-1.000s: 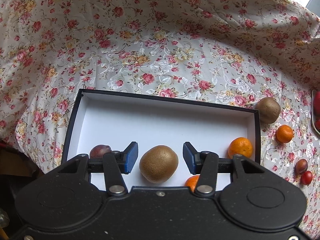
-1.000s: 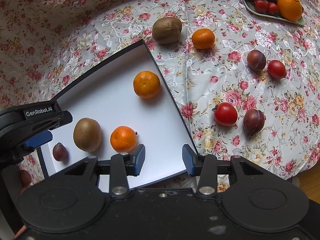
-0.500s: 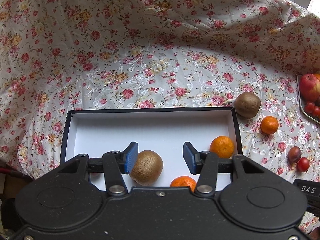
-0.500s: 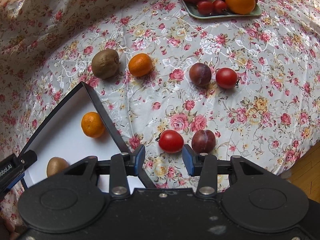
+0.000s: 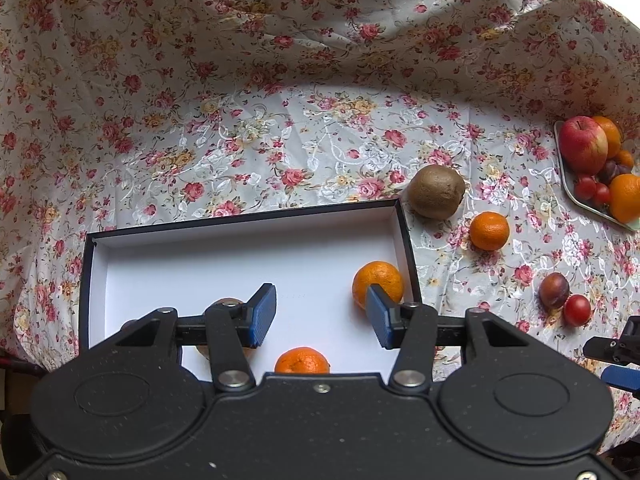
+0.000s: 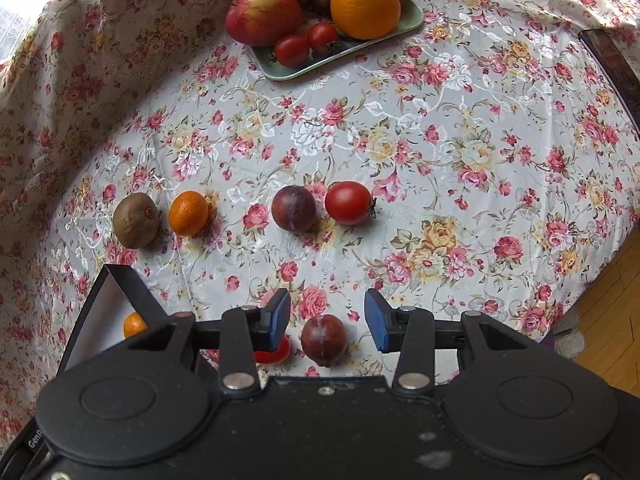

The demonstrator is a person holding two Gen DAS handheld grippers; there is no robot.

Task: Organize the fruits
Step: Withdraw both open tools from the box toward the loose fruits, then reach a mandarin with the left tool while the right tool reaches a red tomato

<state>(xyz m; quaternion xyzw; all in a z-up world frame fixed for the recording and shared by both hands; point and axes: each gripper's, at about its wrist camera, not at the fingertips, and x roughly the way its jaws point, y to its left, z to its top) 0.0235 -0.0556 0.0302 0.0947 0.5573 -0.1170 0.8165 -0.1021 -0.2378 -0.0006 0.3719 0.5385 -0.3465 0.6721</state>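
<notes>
Left gripper (image 5: 321, 322): jaws wide apart, holding nothing, poised over the black-rimmed white box (image 5: 244, 226). In the box: one mandarin (image 5: 378, 283) by its right wall, behind the right fingertip; a second mandarin (image 5: 302, 361) at the near edge; a kiwi (image 5: 225, 304) mostly hidden behind the left finger. Right gripper (image 6: 327, 321): jaws wide, empty, a plum (image 6: 323, 340) lying on the floral tablecloth (image 6: 440, 140) between its fingertips, contact not discernible. A red tomato (image 6: 274, 354) sits just left of that plum, partly hidden. Farther out: kiwi (image 6: 135, 220), mandarin (image 6: 188, 213), plum (image 6: 293, 208), tomato (image 6: 348, 202); fruit tray (image 6: 288, 72) far side.
</notes>
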